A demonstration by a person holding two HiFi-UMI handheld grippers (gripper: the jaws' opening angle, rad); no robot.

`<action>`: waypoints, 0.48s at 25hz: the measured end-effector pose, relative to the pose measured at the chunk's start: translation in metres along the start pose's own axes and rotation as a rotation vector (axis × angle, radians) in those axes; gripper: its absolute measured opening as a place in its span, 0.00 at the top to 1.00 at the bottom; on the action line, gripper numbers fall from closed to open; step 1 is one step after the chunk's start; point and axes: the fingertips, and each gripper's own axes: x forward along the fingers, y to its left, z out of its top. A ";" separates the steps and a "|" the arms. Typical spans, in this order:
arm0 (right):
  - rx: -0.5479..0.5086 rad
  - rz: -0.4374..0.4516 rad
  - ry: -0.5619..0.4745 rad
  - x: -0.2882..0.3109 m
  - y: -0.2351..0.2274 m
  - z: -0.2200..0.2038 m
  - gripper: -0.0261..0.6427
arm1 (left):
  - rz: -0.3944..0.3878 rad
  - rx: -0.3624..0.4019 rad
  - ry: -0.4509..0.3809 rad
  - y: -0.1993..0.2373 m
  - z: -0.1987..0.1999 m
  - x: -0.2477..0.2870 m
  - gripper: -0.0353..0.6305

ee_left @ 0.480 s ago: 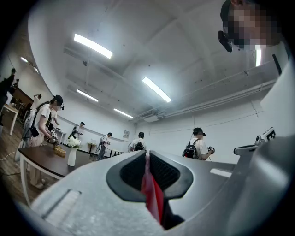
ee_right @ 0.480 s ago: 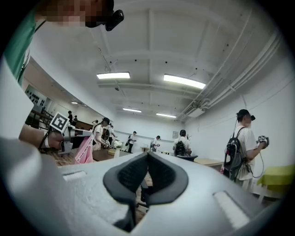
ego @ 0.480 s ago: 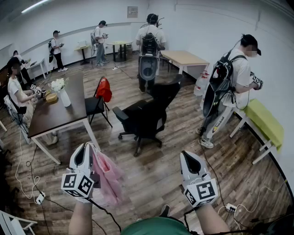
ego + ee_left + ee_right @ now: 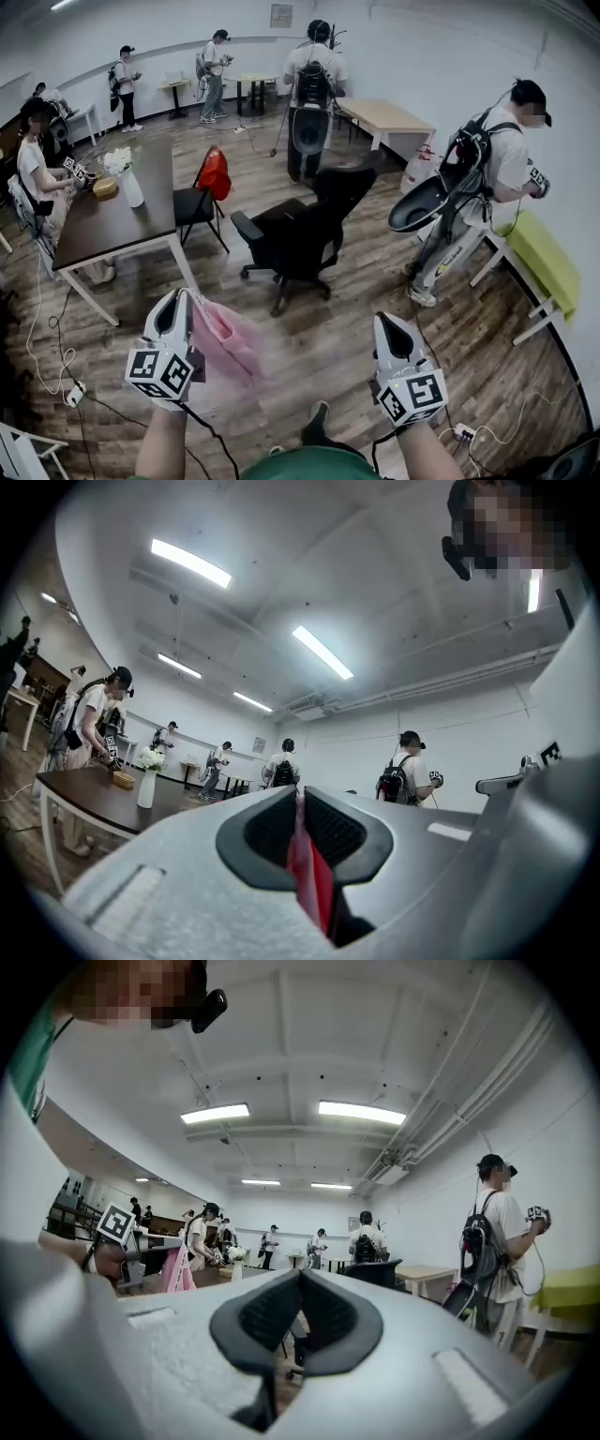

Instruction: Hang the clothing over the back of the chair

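Note:
A pink garment (image 4: pixel 225 342) hangs from my left gripper (image 4: pixel 176 307), which is shut on its upper edge. In the left gripper view a strip of the pink cloth (image 4: pixel 312 878) sits pinched between the black pads. The black office chair (image 4: pixel 300 234) stands a few steps ahead on the wood floor, its back turned to the right. My right gripper (image 4: pixel 387 330) is held level at the lower right, shut with nothing in it. In the right gripper view the right gripper (image 4: pixel 300 1279) has its pads together, with the hanging garment (image 4: pixel 176 1269) and the chair (image 4: pixel 375 1272) beyond it.
A dark table (image 4: pixel 122 220) with a vase and a smaller chair bearing a red bag (image 4: pixel 214 175) stand left of the office chair. A person with a backpack (image 4: pixel 483 178) stands at the right by a green bench (image 4: pixel 544 258). Several people stand further back. Cables lie on the floor.
Both grippers stay where they were, the left still shut on the garment. The person at the right has shifted further right, and my foot has stepped forward.

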 end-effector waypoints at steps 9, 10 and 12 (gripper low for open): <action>0.118 0.078 -0.040 0.077 -0.074 -0.020 0.97 | 0.106 0.092 -0.007 -0.001 0.021 0.074 0.90; 0.125 0.084 -0.041 0.086 -0.084 -0.021 0.97 | 0.129 0.095 -0.015 0.002 0.025 0.081 0.90; 0.143 0.094 -0.043 0.102 -0.105 -0.023 0.97 | 0.180 0.094 -0.030 0.010 0.033 0.093 0.90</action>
